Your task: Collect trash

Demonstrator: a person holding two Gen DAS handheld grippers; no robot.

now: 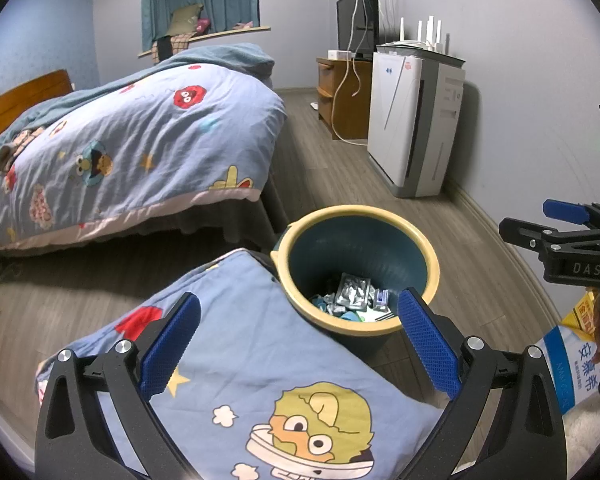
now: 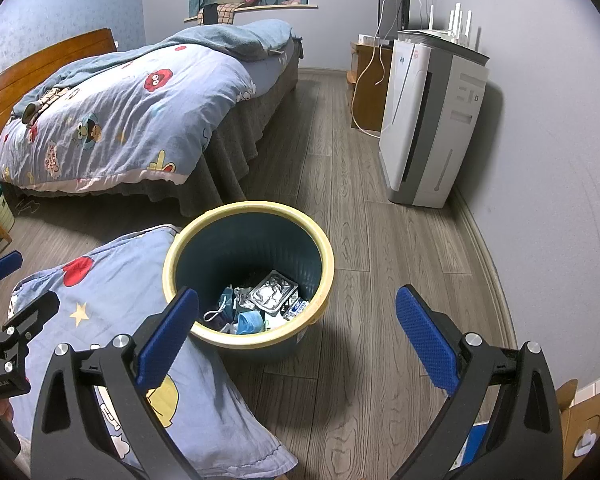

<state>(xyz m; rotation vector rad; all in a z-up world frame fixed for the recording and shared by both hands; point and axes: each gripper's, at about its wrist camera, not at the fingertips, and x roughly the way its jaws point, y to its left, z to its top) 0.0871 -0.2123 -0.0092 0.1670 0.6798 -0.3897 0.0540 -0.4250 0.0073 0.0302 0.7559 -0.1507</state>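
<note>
The bin (image 2: 249, 276) — dark blue inside with a pale yellow rim — stands on the wood floor (image 2: 380, 264) near the middle of the right wrist view, and at about one o'clock from centre in the left wrist view. Trash (image 2: 260, 304) lies at its bottom: a crinkled silver wrapper (image 1: 354, 292), some blue scraps and small packets whose print is too small to read.

Readable writing is scarce. In the left wrist view the letters "DAS" show on the black body of the right gripper (image 1: 572, 220) at three o'clock; a blue-and-white package (image 1: 576, 364) with Chinese characters and an orange corner sits at four o'clock. The right wrist view shows small letters on the left gripper's (image 2: 4, 276) body at eight o'clock, too blurred to read.

Both grippers have their blue pads spread wide and hold nothing. The left one hovers over a cartoon-printed blue pillow (image 1: 260, 360) just beside the bin at seven o'clock; the right one hangs over the bin's near rim and bare floor.

Farther out — a bed (image 2: 112, 120) with matching quilt at ten o'clock, a white air purifier (image 2: 432, 124) at two o'clock.
</note>
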